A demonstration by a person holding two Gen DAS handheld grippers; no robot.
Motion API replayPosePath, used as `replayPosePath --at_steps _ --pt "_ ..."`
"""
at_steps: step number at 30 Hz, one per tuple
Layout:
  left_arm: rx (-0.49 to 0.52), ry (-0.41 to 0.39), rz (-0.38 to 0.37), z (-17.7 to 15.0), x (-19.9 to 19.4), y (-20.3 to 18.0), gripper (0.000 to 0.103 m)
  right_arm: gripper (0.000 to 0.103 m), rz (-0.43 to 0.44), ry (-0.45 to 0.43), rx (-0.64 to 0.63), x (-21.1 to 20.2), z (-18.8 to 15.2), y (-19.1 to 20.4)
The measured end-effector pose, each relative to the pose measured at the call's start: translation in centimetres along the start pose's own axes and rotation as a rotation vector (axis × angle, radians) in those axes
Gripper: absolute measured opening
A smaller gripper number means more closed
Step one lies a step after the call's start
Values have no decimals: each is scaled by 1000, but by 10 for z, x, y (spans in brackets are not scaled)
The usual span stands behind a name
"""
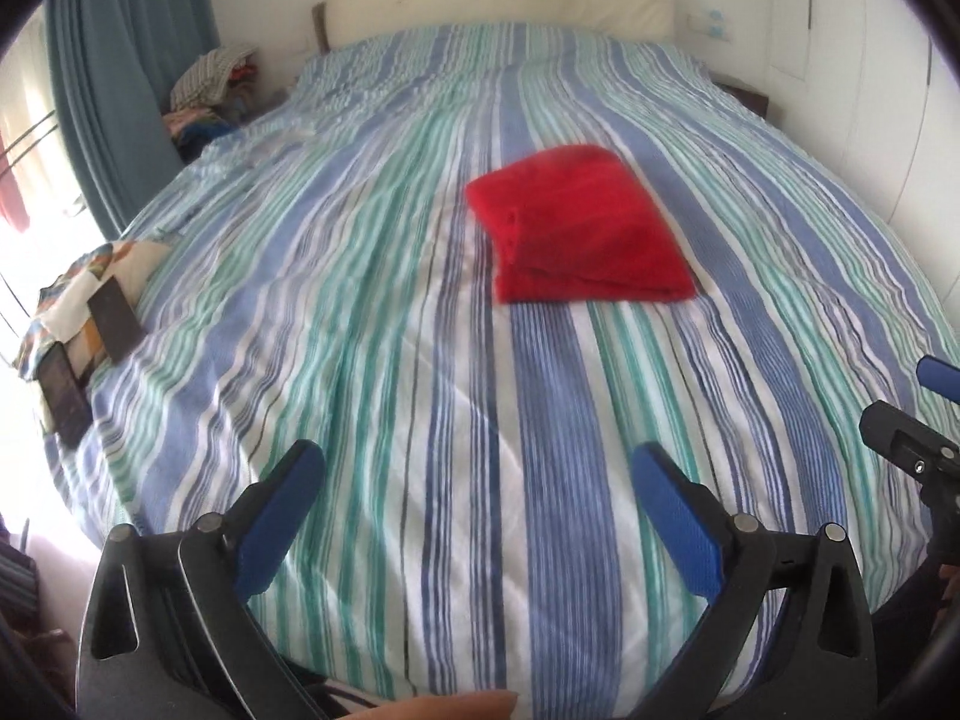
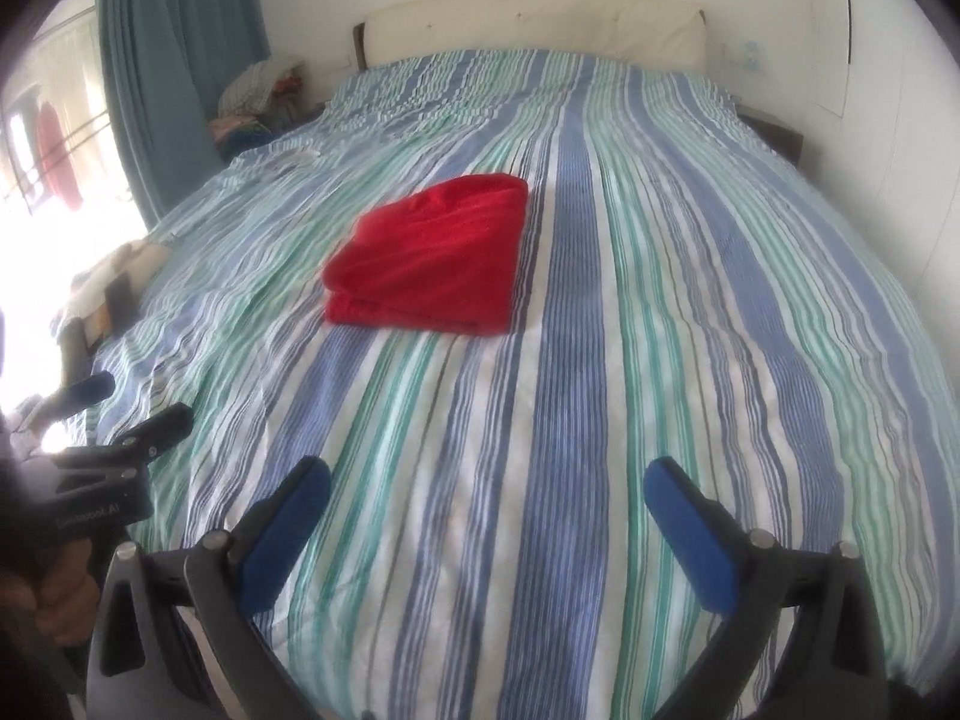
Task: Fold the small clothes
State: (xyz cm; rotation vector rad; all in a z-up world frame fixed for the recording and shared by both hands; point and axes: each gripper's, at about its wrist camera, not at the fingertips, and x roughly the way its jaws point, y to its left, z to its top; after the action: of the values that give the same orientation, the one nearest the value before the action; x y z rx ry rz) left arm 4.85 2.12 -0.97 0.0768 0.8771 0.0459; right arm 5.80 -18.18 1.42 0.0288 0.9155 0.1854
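A red garment [image 1: 579, 228] [image 2: 429, 255] lies folded into a neat rectangle in the middle of the striped bedspread [image 1: 372, 330] [image 2: 690, 312]. My left gripper [image 1: 477, 465] hovers over the near part of the bed, well short of the garment, with its blue-padded jaws wide open and empty. My right gripper [image 2: 489, 480] is held likewise, open and empty, with the garment ahead and to its left. Each gripper shows at the edge of the other's view: the right gripper [image 1: 912, 414] and the left gripper [image 2: 129, 414].
A patterned cloth [image 1: 90, 282] with two dark phones [image 1: 63, 396] lies at the bed's left edge. A pile of clothes [image 1: 210, 84] sits by the blue curtain [image 1: 126, 90]. The headboard [image 1: 498, 0] and white walls bound the far side and right.
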Motion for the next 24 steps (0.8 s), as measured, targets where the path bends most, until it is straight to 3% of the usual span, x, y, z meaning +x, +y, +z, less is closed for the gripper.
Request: replayPosePath --at_steps 5,11,24 --pt "5 -13 -2 -2 -14 -1 102 103 -21 17 -63 -14 -5 22" --pt "-23 -36 5 3 -26 4 103 103 -46 -22 -122 -31 0 41" --pt "-28 -64 60 10 -38 7 103 103 -68 -39 -95 -43 9 39"
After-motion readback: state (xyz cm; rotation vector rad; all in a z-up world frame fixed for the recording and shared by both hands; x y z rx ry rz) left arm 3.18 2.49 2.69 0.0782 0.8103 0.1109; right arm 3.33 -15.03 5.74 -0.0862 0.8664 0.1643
